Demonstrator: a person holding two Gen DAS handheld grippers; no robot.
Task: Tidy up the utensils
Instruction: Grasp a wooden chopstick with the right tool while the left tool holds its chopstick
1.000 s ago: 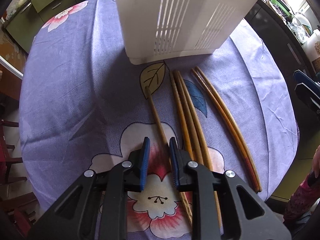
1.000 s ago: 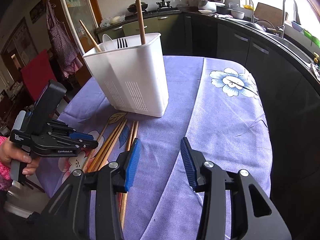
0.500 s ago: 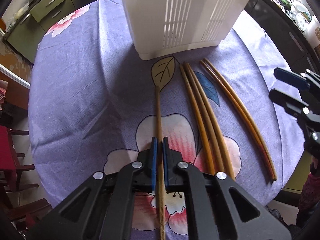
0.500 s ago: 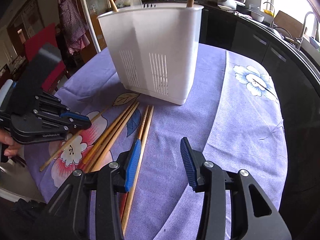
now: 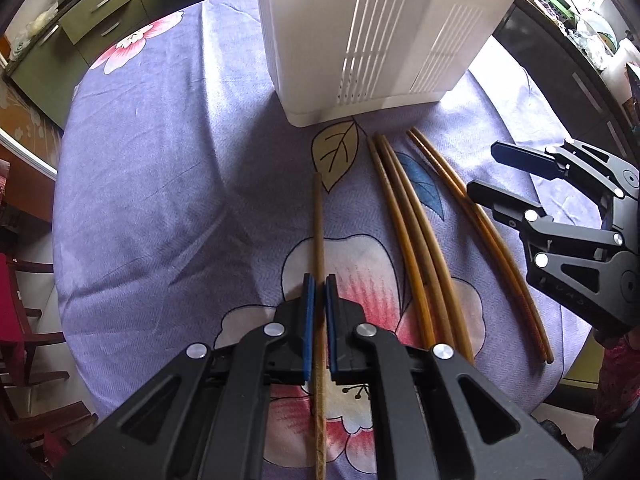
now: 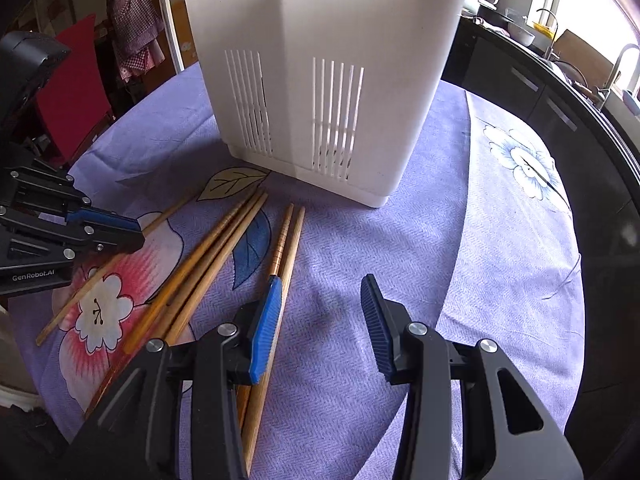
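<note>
Six chopsticks lie on the purple flowered tablecloth (image 5: pixel 152 184) of the round table, all in front of one white slotted utensil holder (image 5: pixel 372 36). They sort into one single chopstick (image 5: pixel 318 224), a bundle of three (image 5: pixel 412 240) beside it, and a darker pair (image 5: pixel 496 240) farthest toward the right side. The sticks are slim, wooden and amber-brown; the single one is paler and straight, and its far tip stops short of the holder's base, over a printed yellow leaf. The left claw (image 5: pixel 319 292) is clamped on the single chopstick, blue pads pressed against its sides, the stick running back between the jaws and out under the camera. The right claw (image 6: pixel 320 308) stands wide apart and holds nothing, its left pad just above the pair of chopsticks (image 6: pixel 286 240). The left wrist view shows the grip close up and the right claw hovering over the darker pair; the right wrist view shows the single stick's full length slanting across the red-and-white flower, the trio (image 6: pixel 208 264) fanned slightly, fine rings near the tip of one stick of the pair, and a kitchen counter with a tap (image 6: pixel 618 64) behind.
</note>
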